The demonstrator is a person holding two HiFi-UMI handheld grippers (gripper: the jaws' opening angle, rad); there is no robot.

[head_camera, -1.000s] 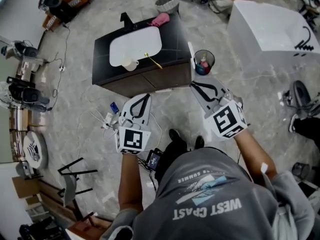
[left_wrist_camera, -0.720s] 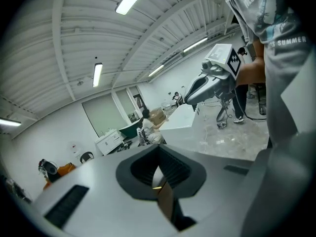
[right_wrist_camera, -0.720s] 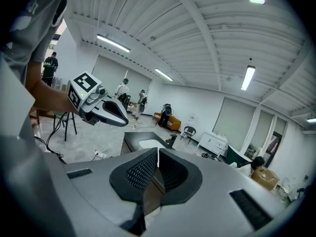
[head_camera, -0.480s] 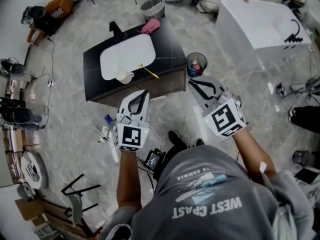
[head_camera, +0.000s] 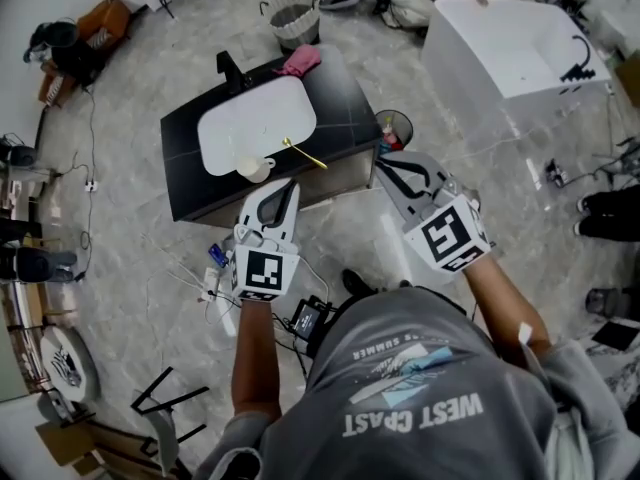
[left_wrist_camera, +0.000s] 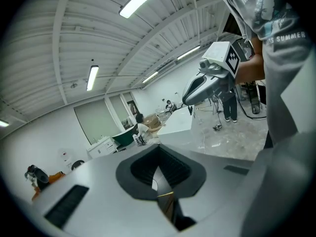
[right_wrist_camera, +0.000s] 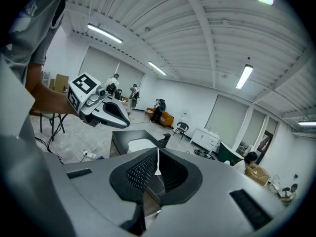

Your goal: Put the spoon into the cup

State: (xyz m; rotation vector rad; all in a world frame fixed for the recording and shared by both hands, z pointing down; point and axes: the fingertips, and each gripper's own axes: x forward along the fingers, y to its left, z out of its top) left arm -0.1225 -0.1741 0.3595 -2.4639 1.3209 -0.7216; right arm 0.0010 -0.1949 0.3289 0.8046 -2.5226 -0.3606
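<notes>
The gold spoon [head_camera: 304, 153] lies on the black cabinet [head_camera: 340, 98] by the white basin's [head_camera: 240, 118] front corner, near the white cup [head_camera: 254, 169], both too small to see in detail. The left gripper [head_camera: 285, 193] and right gripper [head_camera: 390, 173] hover before the cabinet, jaws together and empty. In the gripper views, their own bodies block most of the cabinet.

The black cabinet [head_camera: 340, 108] is open from above, with bare dark top to the right of the white basin [head_camera: 255, 128]. The cup [head_camera: 254, 169] and gold spoon [head_camera: 305, 153] sit at the basin's near rim, and the black faucet [head_camera: 228, 68] and a pink cloth [head_camera: 298, 61] crowd the far edge. A waste bin [head_camera: 396, 128] stands just beside the cabinet's right end, ahead of the right gripper [head_camera: 385, 168], and cables [head_camera: 212, 268] litter the floor beside the left gripper [head_camera: 290, 186].
</notes>
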